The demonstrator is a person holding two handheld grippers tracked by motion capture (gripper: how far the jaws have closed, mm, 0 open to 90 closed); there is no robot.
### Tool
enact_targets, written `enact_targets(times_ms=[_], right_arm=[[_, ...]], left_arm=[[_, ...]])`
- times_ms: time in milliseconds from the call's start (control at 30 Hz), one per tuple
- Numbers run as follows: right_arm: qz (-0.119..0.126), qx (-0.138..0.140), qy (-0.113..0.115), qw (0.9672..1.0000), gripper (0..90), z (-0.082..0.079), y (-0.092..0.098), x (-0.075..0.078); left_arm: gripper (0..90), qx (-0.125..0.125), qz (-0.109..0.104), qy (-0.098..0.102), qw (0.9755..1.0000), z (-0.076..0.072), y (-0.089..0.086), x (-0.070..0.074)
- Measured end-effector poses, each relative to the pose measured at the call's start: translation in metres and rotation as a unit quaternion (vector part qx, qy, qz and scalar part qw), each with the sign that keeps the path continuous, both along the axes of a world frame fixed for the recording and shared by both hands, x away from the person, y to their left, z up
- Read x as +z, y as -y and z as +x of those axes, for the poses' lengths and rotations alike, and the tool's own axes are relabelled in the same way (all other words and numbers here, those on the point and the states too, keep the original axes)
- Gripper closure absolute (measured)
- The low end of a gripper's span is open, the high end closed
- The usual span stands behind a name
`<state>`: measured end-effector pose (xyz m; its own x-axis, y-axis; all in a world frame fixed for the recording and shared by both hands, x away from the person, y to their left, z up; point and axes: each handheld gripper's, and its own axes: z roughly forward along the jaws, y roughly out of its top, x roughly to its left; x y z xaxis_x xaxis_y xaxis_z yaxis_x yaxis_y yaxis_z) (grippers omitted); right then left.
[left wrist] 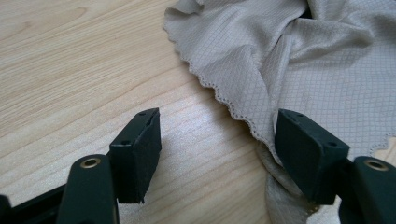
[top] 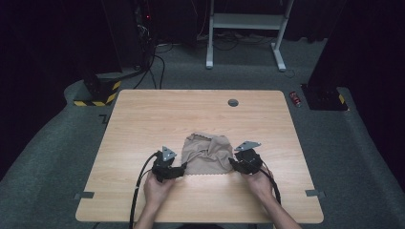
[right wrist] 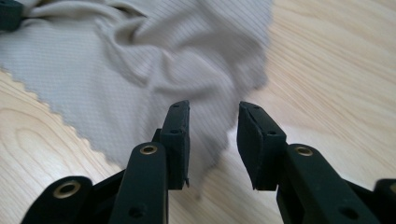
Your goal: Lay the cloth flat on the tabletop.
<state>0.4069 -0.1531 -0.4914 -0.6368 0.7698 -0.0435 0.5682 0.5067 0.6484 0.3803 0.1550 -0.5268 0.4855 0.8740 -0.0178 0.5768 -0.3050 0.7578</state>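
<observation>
On the wooden table (top: 143, 119), the left gripper (top: 180, 168) sits left of centre in the high view, the hand (top: 157, 188) behind it reaching up from the bottom edge; its jaws stand wide apart, holding nothing, one over bare wood and the other at the scalloped hem of the beige cloth (top: 208, 153). The cloth lies crumpled in the middle of the frame, between the two tools. Right of it, the right gripper (top: 234, 163) points inward, jaws partly open with a cloth corner lying in the gap, unpinched.
</observation>
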Motion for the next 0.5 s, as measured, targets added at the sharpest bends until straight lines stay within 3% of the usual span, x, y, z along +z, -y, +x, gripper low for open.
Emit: enact_targets(times_ms=[200,267,367,500], right_arm=[[-0.013,0.004,-0.013,0.9998,65.5,-0.004,-0.001,-0.016],[-0.005,0.005,-0.007,0.9999,70.4,-0.007,-0.001,-0.018],[-0.001,0.025,-0.011,0.9996,85.4,-0.010,-0.002,-0.018],[-0.015,0.038,-0.010,0.9991,88.5,-0.013,-0.002,-0.016]], left_arm=[[32.3,0.000,0.000,0.000,1.0000,0.000,0.000,0.000],[32.2,0.000,0.001,0.000,1.0000,0.000,0.000,0.000],[32.2,0.000,0.001,0.000,1.0000,0.000,0.000,0.000],[32.2,0.000,0.000,0.000,1.0000,0.000,0.000,0.000]])
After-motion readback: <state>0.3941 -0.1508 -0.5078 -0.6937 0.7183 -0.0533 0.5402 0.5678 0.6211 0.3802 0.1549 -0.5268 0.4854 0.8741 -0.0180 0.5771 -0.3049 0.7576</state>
